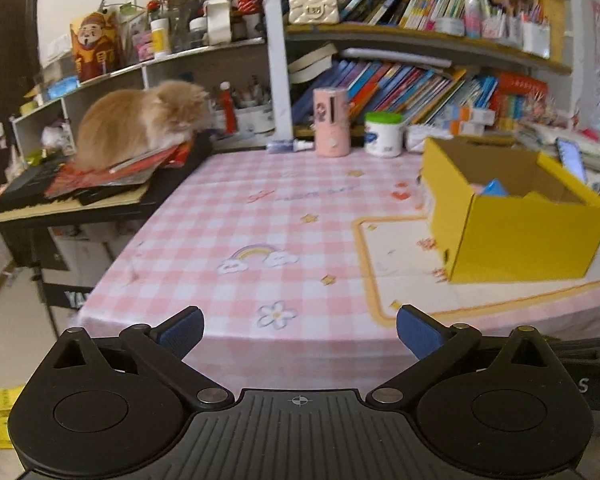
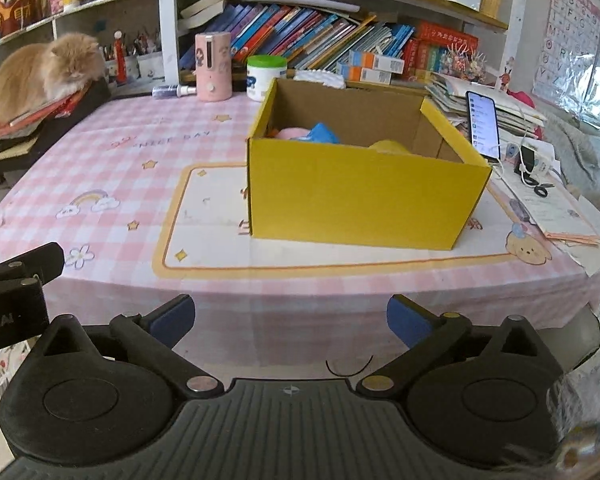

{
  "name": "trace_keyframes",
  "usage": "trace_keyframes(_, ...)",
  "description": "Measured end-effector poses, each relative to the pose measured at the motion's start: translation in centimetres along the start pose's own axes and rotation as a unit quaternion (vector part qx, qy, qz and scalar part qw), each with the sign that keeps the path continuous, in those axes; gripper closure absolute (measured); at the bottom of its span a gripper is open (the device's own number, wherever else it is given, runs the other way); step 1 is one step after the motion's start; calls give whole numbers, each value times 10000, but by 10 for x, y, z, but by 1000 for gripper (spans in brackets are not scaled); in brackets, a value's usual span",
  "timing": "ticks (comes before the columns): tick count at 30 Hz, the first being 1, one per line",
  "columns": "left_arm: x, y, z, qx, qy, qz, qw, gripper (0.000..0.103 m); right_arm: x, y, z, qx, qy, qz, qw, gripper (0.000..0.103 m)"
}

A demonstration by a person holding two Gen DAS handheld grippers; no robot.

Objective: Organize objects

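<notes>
Item 1. Yellow cardboard box [image 2: 364, 196]: open-topped, standing on the table [image 2: 112, 152] toward its right side, on the cream panel with the orange border printed on the pink checked tablecloth [image 1: 236, 216]. Contents partly visible over the rim: a pink thing [image 2: 290, 133], a blue thing [image 2: 324, 133] and a yellow thing [image 2: 390, 147]; their kinds cannot be told.

Item 2. Left gripper [image 1: 300, 330]: jaws spread wide, nothing between them, held off the near edge of the table, well apart from the box.

Item 3. Right gripper [image 2: 291, 318]: jaws spread wide, nothing between them, at the near edge of the table, facing the box's near wall and not touching it. Part of the left gripper shows at the left border of the right wrist view.

Item 4. Along the far edge of the table: a pink cylinder [image 2: 213, 66], a white tub with a green lid [image 2: 266, 78] just right of it, and a small spray bottle [image 2: 174, 90] lying flat to its left.

Item 5. Phone [image 2: 483, 124]: propped upright, screen lit, near the far right corner, behind the box.

Item 6. Orange cat [image 1: 140, 120]: sitting on red papers on a black side stand beyond the table's far left corner.

Item 7. Bookshelves [image 2: 312, 28] behind the far edge, filled with leaning books.
</notes>
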State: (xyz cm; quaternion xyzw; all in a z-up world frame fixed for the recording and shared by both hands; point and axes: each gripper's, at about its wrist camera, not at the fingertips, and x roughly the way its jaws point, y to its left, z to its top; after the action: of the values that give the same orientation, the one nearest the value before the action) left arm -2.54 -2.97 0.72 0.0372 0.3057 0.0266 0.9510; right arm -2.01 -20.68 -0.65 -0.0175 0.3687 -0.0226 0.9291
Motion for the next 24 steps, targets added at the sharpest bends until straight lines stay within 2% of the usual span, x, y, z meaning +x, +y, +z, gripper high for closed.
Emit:
trace_keyframes(10,0,-2,-8,137,252,296,9991,0,4,17,-11,-58,187,-318,9993,0)
trace_keyframes(24,1,-7,-12,237,415,276,9985,0,4,14,-15,93,284,-487,9984,0)
